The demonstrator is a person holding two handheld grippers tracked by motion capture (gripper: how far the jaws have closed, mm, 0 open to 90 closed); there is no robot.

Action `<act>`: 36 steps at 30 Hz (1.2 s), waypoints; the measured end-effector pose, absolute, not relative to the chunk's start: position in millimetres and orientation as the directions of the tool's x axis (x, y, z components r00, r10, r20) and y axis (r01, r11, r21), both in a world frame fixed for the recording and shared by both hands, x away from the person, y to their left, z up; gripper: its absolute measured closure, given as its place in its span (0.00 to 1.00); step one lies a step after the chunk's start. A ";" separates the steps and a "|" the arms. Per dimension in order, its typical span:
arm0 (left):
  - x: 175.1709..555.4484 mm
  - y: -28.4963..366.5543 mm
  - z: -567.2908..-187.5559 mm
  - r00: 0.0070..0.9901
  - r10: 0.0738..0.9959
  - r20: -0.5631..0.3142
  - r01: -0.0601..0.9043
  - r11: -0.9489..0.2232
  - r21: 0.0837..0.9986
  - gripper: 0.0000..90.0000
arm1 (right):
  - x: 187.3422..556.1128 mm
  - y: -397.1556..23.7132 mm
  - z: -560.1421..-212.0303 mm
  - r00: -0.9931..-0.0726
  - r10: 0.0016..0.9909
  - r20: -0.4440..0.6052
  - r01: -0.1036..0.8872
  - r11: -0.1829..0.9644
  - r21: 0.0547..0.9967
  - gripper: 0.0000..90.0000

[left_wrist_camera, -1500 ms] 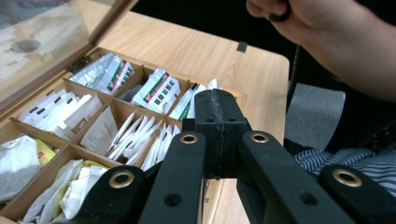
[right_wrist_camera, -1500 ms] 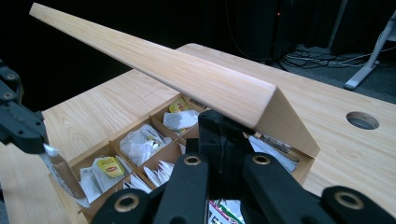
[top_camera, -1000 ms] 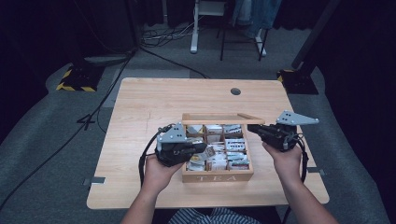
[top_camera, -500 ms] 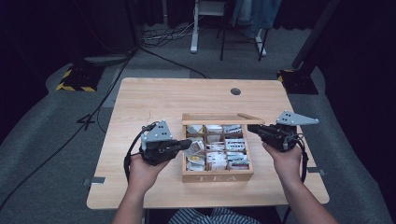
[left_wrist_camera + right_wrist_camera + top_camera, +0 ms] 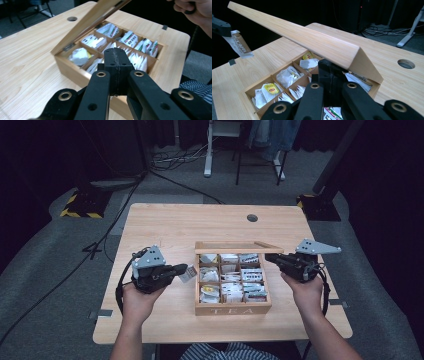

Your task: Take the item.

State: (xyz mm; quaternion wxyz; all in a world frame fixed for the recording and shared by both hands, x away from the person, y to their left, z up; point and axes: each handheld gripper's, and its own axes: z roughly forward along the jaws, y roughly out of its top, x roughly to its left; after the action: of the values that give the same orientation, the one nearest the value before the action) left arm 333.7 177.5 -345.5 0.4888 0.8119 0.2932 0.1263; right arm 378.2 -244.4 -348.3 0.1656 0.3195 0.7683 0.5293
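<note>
From above, the left gripper (image 5: pixel 184 270), just left of the wooden tea box (image 5: pixel 233 308), pinched a tea bag (image 5: pixel 188 273) between closed jaws. The right gripper (image 5: pixel 271 258) sat beside the box's right edge. Its own view showed jaws pressed together under the raised lid (image 5: pixel 294 35).

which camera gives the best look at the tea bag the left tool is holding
The right gripper view: the tea bag hangs side-on from the left tool, clear of the box. The high view shows it small; in the left gripper view the jaws cover it.
</note>
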 end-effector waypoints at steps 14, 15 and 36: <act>346.2 205.0 -362.7 0.703 0.705 -0.094 0.430 -0.315 0.846 1.00 | 378.2 -244.5 -348.3 -0.742 0.666 0.084 0.315 0.236 0.919 1.00; 347.7 207.5 -364.9 0.695 0.712 -0.096 0.436 -0.312 0.844 1.00 | 378.2 -244.5 -348.3 -0.742 0.666 0.083 0.315 0.236 0.919 1.00; 373.5 234.5 -412.4 0.582 0.790 -0.191 0.557 -0.216 0.802 1.00 | 378.4 -244.9 -348.5 -0.744 0.663 0.086 0.316 0.235 0.919 1.00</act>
State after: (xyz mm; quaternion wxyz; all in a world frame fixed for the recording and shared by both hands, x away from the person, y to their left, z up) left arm 373.5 234.5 -412.4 0.4472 0.7688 0.4382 0.1305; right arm 378.4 -244.9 -348.5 0.1637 0.3183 0.7686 0.5302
